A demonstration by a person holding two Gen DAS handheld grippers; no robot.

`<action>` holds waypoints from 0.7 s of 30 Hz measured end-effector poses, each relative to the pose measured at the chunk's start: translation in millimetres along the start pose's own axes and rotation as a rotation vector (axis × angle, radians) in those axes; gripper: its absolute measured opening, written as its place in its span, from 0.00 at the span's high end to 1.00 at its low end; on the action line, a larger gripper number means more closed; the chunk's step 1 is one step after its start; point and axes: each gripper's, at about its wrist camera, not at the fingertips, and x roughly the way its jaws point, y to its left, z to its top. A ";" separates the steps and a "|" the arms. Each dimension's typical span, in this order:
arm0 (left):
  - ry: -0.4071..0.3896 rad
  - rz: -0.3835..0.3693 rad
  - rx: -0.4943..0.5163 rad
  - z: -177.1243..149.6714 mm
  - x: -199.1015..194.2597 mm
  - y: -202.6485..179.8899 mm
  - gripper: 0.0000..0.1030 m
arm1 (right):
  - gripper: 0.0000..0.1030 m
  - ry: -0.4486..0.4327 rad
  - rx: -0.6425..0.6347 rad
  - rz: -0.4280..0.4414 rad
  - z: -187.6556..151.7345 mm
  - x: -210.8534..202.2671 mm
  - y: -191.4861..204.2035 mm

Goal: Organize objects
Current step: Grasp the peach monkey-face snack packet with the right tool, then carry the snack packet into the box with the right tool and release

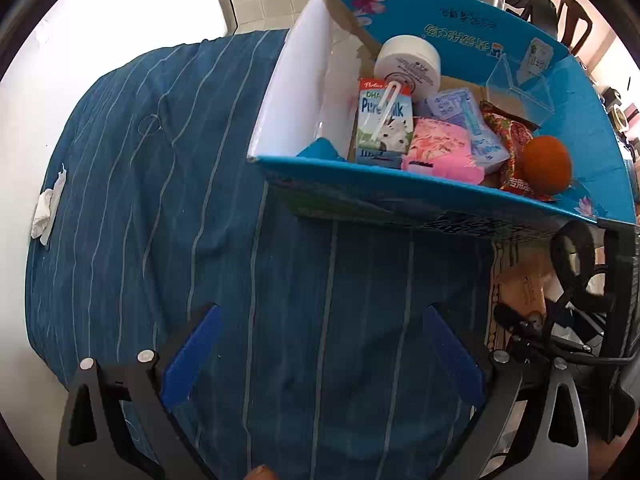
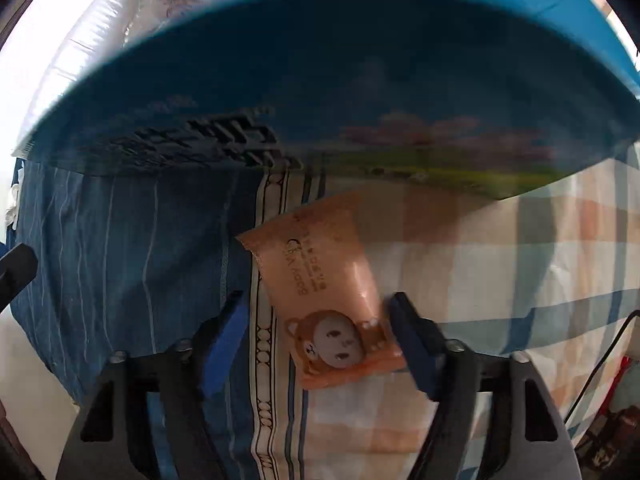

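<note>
A blue cardboard box [image 1: 400, 192] sits on the bed and holds a milk carton [image 1: 384, 124], a white jar [image 1: 408, 64], a pink packet [image 1: 440, 148], a red packet [image 1: 512, 140] and an orange ball [image 1: 546, 164]. My left gripper [image 1: 320, 356] is open and empty over the blue striped cover, in front of the box. An orange snack packet with a monkey face [image 2: 324, 300] lies on the bedding just below the box's front wall [image 2: 320, 92]. My right gripper [image 2: 320, 340] is open around the packet's lower end; its right finger [image 2: 412, 344] is close to the packet's edge.
A blue striped cover [image 1: 160, 200] lies on the left and checked bedding [image 2: 500, 280] on the right. A crumpled white tissue [image 1: 46, 212] lies at the cover's left edge. The right gripper [image 1: 568, 304] shows in the left wrist view, with cables beside it.
</note>
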 end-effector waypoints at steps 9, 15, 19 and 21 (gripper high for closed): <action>-0.036 -0.094 -0.053 7.6 -40.4 23.4 0.00 | 0.62 0.022 0.112 0.055 -34.6 -25.9 5.2; -0.020 -0.186 -0.069 30.8 -69.5 31.6 0.00 | 0.62 -0.015 0.250 0.251 -57.3 -91.3 -2.9; -0.060 -0.207 -0.020 60.5 -89.9 21.5 0.00 | 0.62 -0.104 0.304 0.314 -40.0 -148.8 -6.8; -0.077 -0.213 0.004 79.7 -95.0 15.0 0.00 | 0.62 -0.137 0.335 0.336 -19.4 -169.3 -10.2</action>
